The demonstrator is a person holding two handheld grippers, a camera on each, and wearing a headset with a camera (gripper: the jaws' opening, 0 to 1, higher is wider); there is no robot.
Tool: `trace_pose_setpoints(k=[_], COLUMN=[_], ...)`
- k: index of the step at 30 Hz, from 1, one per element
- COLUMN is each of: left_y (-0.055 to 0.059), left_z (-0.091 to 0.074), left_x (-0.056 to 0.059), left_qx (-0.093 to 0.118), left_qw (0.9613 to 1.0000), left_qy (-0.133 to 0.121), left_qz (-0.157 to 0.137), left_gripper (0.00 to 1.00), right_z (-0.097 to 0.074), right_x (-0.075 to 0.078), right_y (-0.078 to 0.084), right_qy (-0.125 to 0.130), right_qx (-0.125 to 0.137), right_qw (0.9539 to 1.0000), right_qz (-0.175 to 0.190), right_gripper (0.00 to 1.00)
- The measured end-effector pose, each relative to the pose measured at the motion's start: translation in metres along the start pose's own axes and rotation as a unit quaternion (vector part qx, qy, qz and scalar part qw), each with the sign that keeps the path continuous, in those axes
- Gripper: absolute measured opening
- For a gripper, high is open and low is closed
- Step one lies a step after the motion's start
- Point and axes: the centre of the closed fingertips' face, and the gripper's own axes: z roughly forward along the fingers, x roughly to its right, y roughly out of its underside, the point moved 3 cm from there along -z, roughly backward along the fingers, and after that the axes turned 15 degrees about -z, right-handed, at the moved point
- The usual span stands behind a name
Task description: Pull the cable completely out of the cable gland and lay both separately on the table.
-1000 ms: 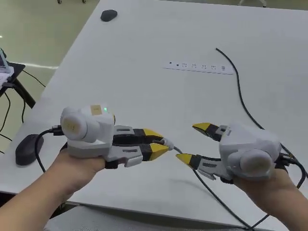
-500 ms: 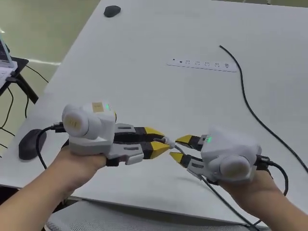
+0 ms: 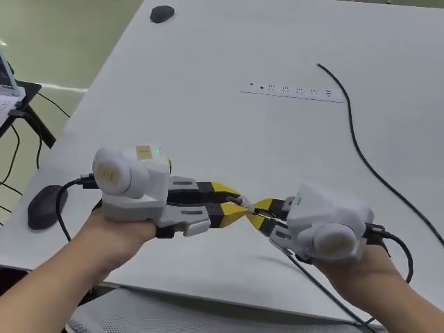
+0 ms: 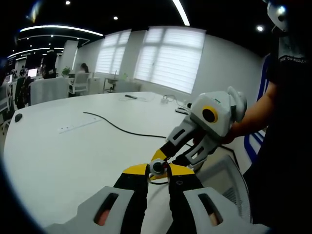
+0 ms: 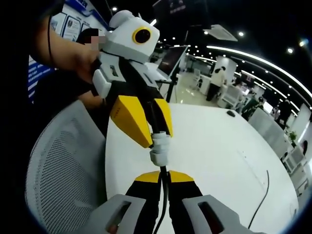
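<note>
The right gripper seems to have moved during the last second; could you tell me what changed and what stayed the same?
The right gripper moved in toward the left gripper and went from open to shut on the cable, right beside the cable gland. The left gripper stayed shut on the cable gland, and the power strip stayed put on the table.

An office is shown by a big white table [image 3: 208, 62], a mouse [image 3: 161, 14], a power strip [image 3: 295, 91] and blinds [image 4: 165, 58].

Open table [image 3: 208, 104] ahead; power strip [image 3: 296, 92] and black cord [image 3: 356, 149] lie farther off.
</note>
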Motion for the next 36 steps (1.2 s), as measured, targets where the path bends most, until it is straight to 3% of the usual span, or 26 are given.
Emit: trace_pose_setpoints(k=[7, 14, 21, 36], left_y=[-0.008, -0.016, -0.010, 0.000], left_z=[-0.002, -0.002, -0.003, -0.001], left_x=[0.001, 0.004, 0.006, 0.009], left_qx=[0.012, 0.021, 0.017, 0.012], left_qw=[0.9999, 0.9998, 0.9999, 0.9999], left_qy=[0.003, 0.003, -0.003, 0.001], left_qz=[-0.001, 0.003, 0.003, 0.001], left_gripper=[0.15, 0.15, 0.15, 0.15], right_z=[-0.001, -0.006, -0.019, -0.031], right_x=[0.009, 0.018, 0.023, 0.026], right_y=[0.017, 0.045, 0.070, 0.066], right_qy=[0.018, 0.030, 0.041, 0.053], right_qx=[-0.010, -0.032, -0.043, -0.038], right_qw=[0.9992, 0.9948, 0.9915, 0.9898], right_qz=[0.035, 0.092, 0.116, 0.127], right_gripper=[0.00, 0.00, 0.00, 0.00])
